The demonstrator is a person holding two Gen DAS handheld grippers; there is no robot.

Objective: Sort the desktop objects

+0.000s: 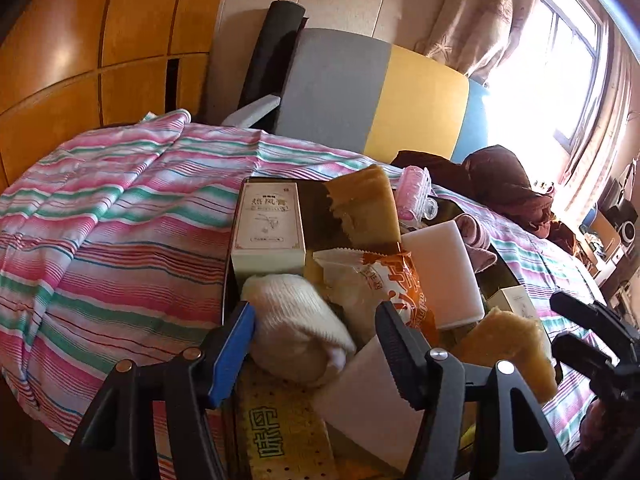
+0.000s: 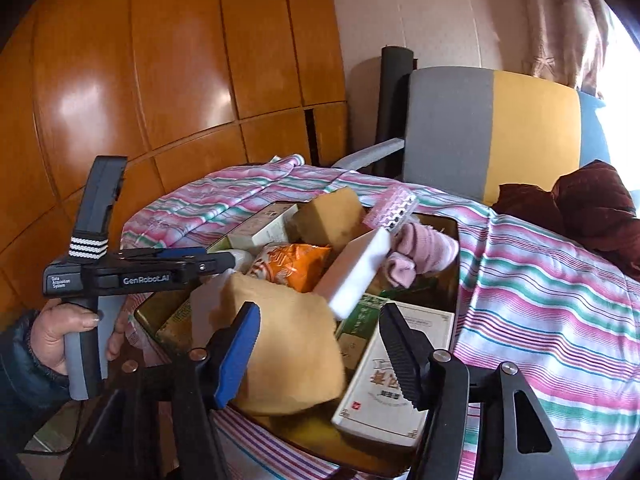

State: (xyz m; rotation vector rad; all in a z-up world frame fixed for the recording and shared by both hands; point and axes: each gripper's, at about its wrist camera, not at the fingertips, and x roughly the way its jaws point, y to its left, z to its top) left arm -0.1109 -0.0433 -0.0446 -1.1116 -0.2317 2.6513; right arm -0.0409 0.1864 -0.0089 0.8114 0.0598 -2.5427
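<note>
Left wrist view: we see our left gripper (image 1: 316,336) with its fingers spread wide and gripping nothing, a cream knitted sock (image 1: 296,328) lying between them, close to the blue-padded finger (image 1: 234,350). Just past the fingertips lies an orange snack packet (image 1: 396,284) with printed characters we cannot read; beyond it stands a cream carton (image 1: 269,228) with Chinese lettering too small to read. Under the fingers lies a yellow dotted box (image 1: 276,436) bearing large green characters. All sit heaped in a dark tray (image 1: 228,280) on a striped cloth (image 1: 120,216).

Right wrist view: our right gripper (image 2: 320,340) is likewise wide open and empty. A tan sponge (image 2: 288,344) lies between its fingers, against the blue one; a white box (image 2: 384,392) with black Chinese characters and a red stamp lies under the black finger (image 2: 400,352). A white foam block (image 2: 356,272) and a pink sock (image 2: 416,256) lie farther ahead. To the left, a hand (image 2: 56,332) holds the other tool, labelled "GenRobot.AI" and "Data Acquisition System".
</note>
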